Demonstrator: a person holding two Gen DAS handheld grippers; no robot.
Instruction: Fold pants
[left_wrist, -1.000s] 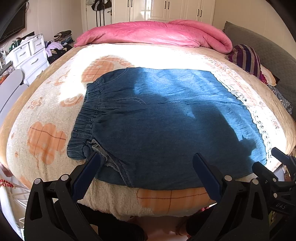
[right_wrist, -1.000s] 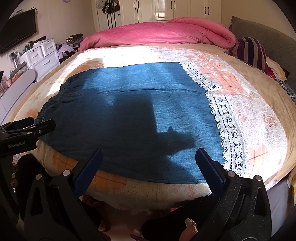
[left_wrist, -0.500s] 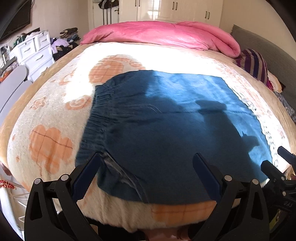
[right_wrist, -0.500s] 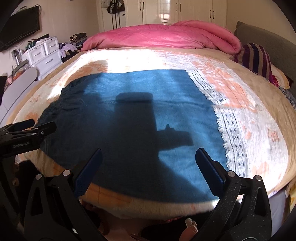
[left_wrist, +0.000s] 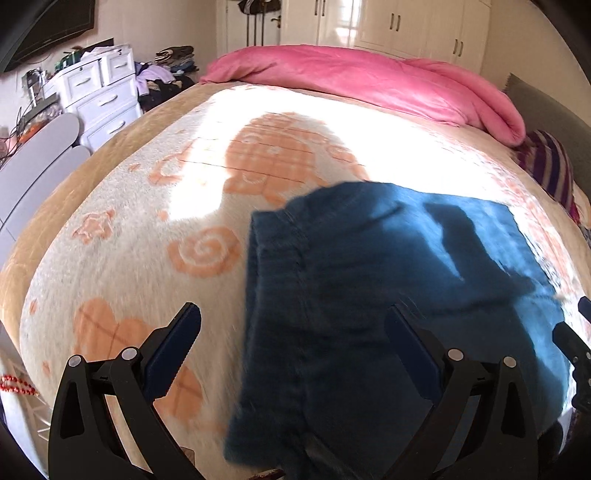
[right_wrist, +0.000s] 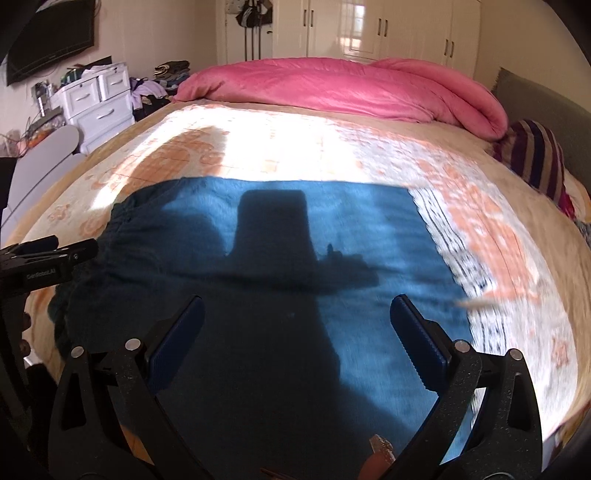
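Both grippers, left (left_wrist: 291, 354) and right (right_wrist: 297, 347), hang spread over the pants' (right_wrist: 266, 280) near edge, waistband leftward by the left one, legs running right.

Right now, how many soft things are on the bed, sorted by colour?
Blue: 1, the denim pants
Pink: 1, the bunched-up quilt
Striped purple: 1, the pillow
Cream and orange: 1, the blanket under them all
Total: 4
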